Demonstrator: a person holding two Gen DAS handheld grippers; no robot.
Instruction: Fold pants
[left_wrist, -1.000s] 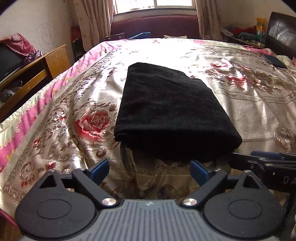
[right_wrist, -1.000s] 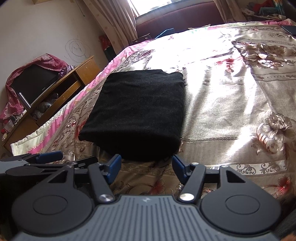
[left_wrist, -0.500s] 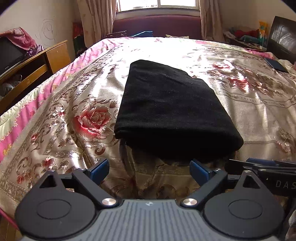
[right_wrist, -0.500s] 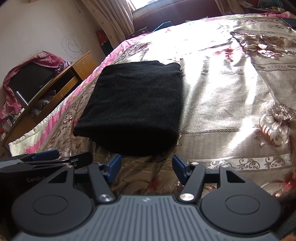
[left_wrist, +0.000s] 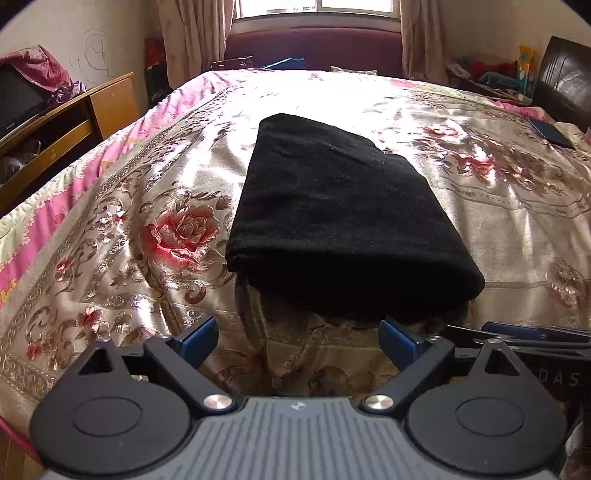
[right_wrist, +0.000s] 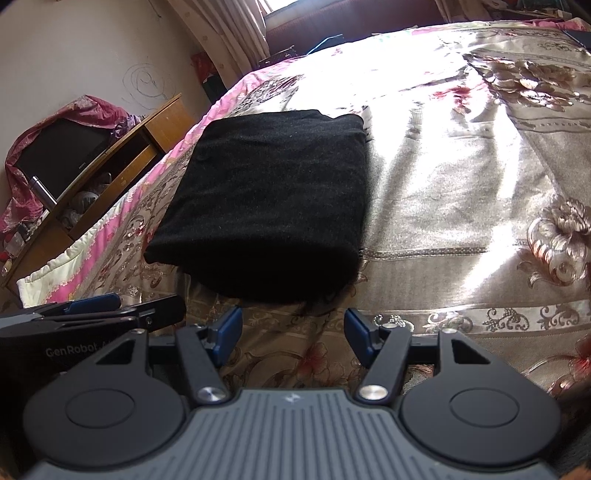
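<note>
Two claws, both yours, both spread and holding nothing. Your left claw (left_wrist: 298, 338) sits at the bottom of its view with its blue pads (left_wrist: 201, 339) wide apart, only bedspread showing in the gap. Your right claw (right_wrist: 293, 334) stands the same way at the bottom of its view, its pads (right_wrist: 229, 332) set a little narrower, and they too touch nothing.

Each view catches the other claw from the side. In the left view your right claw (left_wrist: 532, 334) pokes in at the lower right edge. In the right view your left claw (right_wrist: 96, 314) lies at the lower left.

The left view alone shows the window (left_wrist: 317, 5) at top centre, the dark headboard (left_wrist: 565, 77) at the upper right and a flat dark thing on the bed near it. The right view shows more of the cabinet (right_wrist: 110, 173) at the left, with a screen (right_wrist: 59, 158) under pink cloth.

The pants (left_wrist: 332, 210) lie folded in a thick black block on the bedspread (left_wrist: 129, 229), filling the middle of the left view, their near edge just above the right pad. In the right view the pants (right_wrist: 273, 199) sit centre-left, just above the left pad, apart from both claws.
</note>
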